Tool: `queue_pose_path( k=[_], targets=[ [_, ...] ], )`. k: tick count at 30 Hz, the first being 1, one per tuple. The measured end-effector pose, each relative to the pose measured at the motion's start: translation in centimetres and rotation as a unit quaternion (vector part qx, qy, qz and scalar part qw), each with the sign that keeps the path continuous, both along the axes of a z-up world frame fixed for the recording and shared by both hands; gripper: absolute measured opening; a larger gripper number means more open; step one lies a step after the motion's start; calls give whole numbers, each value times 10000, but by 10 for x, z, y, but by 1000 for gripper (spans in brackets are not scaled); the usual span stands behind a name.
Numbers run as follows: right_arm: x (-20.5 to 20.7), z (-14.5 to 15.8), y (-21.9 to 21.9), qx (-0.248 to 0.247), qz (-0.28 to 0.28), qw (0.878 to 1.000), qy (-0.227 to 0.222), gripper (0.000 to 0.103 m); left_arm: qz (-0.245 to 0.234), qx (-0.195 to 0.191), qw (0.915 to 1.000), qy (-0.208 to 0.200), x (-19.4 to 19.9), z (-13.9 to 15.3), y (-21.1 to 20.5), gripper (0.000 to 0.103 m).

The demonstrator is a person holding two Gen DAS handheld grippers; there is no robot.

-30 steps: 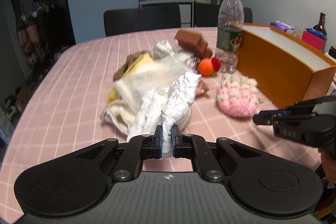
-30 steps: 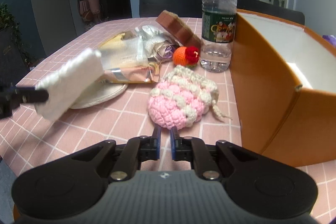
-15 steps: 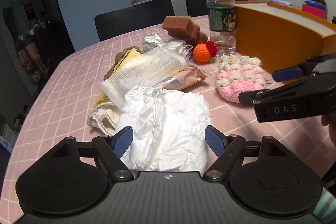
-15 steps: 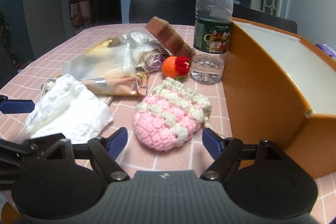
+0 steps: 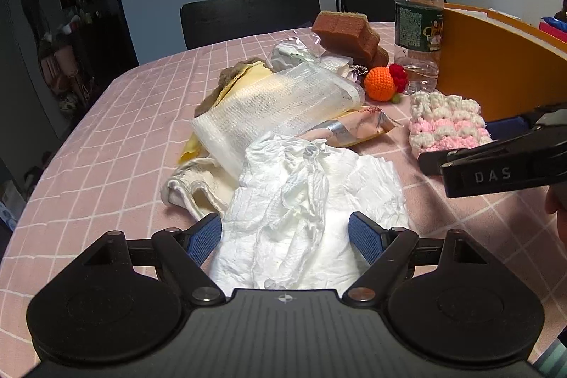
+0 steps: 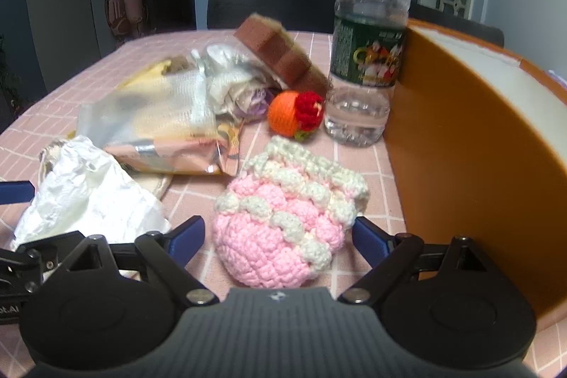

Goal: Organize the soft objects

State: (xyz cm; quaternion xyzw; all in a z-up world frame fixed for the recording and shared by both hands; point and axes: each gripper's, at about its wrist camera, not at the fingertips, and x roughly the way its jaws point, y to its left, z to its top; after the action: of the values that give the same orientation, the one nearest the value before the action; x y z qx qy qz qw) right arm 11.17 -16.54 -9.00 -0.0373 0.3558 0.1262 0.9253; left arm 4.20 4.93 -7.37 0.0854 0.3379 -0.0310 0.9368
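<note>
My left tongs are opening around the tissue on the table, not pinching. My right tongs are opening astride the pouch beside the box. Step: picking; next, close on both

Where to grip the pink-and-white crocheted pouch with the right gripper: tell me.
Grip the pink-and-white crocheted pouch across its rounded pink body, coming from the near side. The right gripper, jaws opening, already straddles it, pads clear. The orange box blocks the far right.
</note>
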Motion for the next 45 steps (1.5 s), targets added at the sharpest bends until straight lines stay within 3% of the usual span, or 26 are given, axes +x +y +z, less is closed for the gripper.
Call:
queue_pose_path(
  k=[5,7,9,12,13,17,19,20,21,23,27,32,37,38,40,41,42,45],
  targets=[
    [-1,-6,-1,-3,55,10000,-35,74,-12,-115,9999,-46,-2,-5,0,92],
    [-3,-4,-1,-20,81,10000,-38,65,22,-207,9998,-63,-4,-5,1,79],
    [-3,-3,-1,-26,145,9999,-29,58,-37,-302,9995,-40,-6,-5,0,59],
    [-9,0,1,-69,286,9996,-37,44,-123,-466,9988,27,-9,-6,-3,53],
    [-12,1,1,-77,331,9994,-31,39,-79,-474,9988,23,-9,-6,-4,43],
    [-26,8,-2,-14,522,9986,-45,37,-119,-637,9979,2,-13,-3,-4,16],
    [-33,11,-2,-7,605,9982,-53,37,-122,-623,9980,-51,-17,0,-4,19],
    [-36,12,-2,-1,648,9979,-33,37,-149,-648,9978,-41,-18,3,-3,33],
    [-38,13,-2,28,683,9977,0,37,-167,-626,9979,-21,-17,5,-3,67],
    [-42,15,-2,141,771,9969,43,37,-86,-395,9991,-122,-18,6,-4,99],
    [-51,19,6,263,1041,9942,17,38,274,188,9983,-489,-23,5,-1,99],
    [-51,9,22,286,1372,9900,174,38,399,-686,9968,59,-14,-2,25,99],
    [-54,4,31,-7,1493,9888,-11,37,433,-1145,9923,198,-11,-10,34,95],
    [-55,4,32,-61,1519,9884,-49,37,408,-1123,9926,202,-11,-10,32,89],
    [-56,4,32,-63,1529,9882,-75,37,355,-1163,9923,214,-13,-9,27,67],
    [-55,4,32,-48,1531,9882,-73,37,331,-1178,9922,221,-14,-8,25,47],
    [-55,4,31,-38,1533,9881,-69,37,255,-1199,9922,222,-15,-6,22,39],
    [-54,4,30,-31,1555,9878,-63,37,119,-1281,9914,251,-18,-3,10,30]
  ],
)
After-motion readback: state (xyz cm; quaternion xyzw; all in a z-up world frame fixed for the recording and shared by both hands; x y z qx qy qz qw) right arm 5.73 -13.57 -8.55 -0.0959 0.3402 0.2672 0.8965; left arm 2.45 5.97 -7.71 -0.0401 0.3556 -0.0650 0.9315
